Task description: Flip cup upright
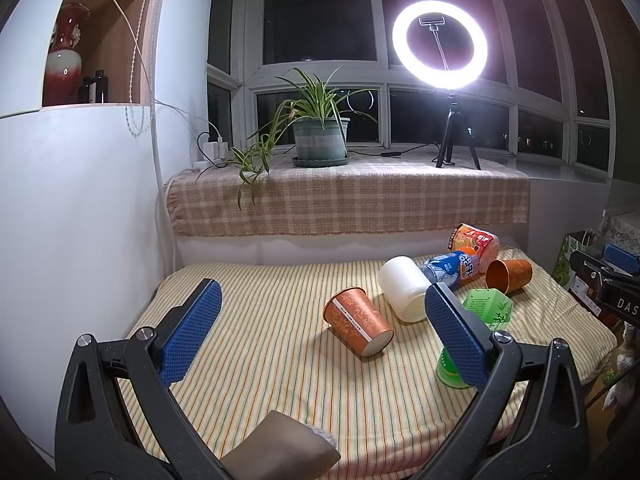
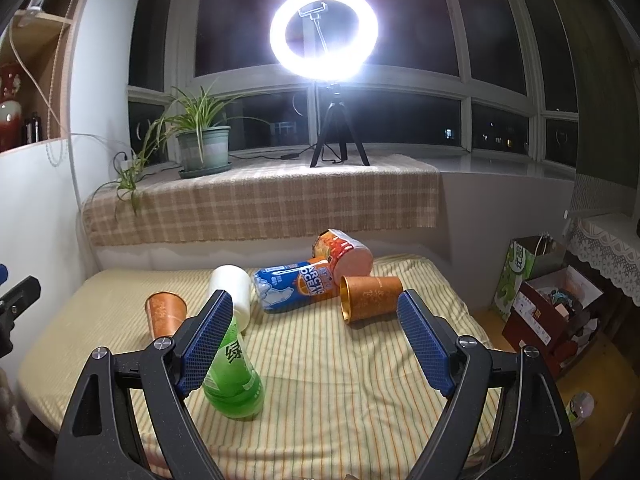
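Observation:
An orange patterned paper cup (image 1: pixel 357 322) lies on its side on the striped cloth (image 1: pixel 280 360), its base toward me; it also shows in the right wrist view (image 2: pixel 165 315). A second orange cup (image 1: pixel 509 275) lies on its side at the back right, mouth to the left (image 2: pixel 370 297). A white cup (image 1: pixel 404 294) also lies tipped over (image 2: pixel 234 294). My left gripper (image 1: pixel 320 328) is open and empty above the cloth, the first orange cup between its fingers' lines. My right gripper (image 2: pixel 314 336) is open and empty, in front of the second orange cup.
A blue Arctic Ocean can (image 2: pixel 294 288), a red noodle cup (image 2: pixel 346 254) and a green bottle (image 2: pixel 234 376) lie on the cloth. A green basket (image 1: pixel 490 308) sits by the left gripper's right finger. Behind are a plant (image 1: pixel 320 136) and ring light (image 1: pixel 440 46). Boxes (image 2: pixel 552 316) stand at the right.

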`<state>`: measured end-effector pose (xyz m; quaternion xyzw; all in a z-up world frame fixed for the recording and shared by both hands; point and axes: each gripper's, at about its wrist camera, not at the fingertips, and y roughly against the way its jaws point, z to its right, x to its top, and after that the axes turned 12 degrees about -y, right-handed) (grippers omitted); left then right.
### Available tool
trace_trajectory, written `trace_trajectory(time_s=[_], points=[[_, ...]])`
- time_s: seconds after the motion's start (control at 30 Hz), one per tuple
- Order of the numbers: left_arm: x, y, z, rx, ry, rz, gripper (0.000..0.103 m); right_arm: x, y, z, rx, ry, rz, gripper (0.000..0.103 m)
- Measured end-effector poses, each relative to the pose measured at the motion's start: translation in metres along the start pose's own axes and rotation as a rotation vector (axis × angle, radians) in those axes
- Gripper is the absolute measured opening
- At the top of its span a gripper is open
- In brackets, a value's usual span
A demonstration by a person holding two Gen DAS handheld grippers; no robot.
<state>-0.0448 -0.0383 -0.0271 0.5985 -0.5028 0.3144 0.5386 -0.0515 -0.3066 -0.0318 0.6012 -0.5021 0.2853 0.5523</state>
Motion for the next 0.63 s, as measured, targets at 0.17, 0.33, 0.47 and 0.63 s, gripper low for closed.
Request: trace_trajectory(time_s=[0.17,0.33,0.47,0.63], points=[[-0.0005,-0.0009,-0.0006,0.0,0.0,-0.002,0.103,-0.0003,-0.0016,0.0006,0.001,-0.002,-0.005,0.085],[-0.0003,-0.0011,-0.0004,0.0,-0.001,-0.001,0.103,-0.0008,-0.0031,0.0003,0.001,-0.001,-0.01,0.085],[-0.0002,-0.0014,-0.0009,0.0,0.0,0.0,0.103,-0.0019,-0.0034,-0.0007,0.001,0.0,-0.012,0.085],[-0.003,-0.0028,-0.0029,0.004,-0.002,0.002,0.103,-0.0019,-0.0029,-0.0007,0.001,0.001,-0.013,0.085]])
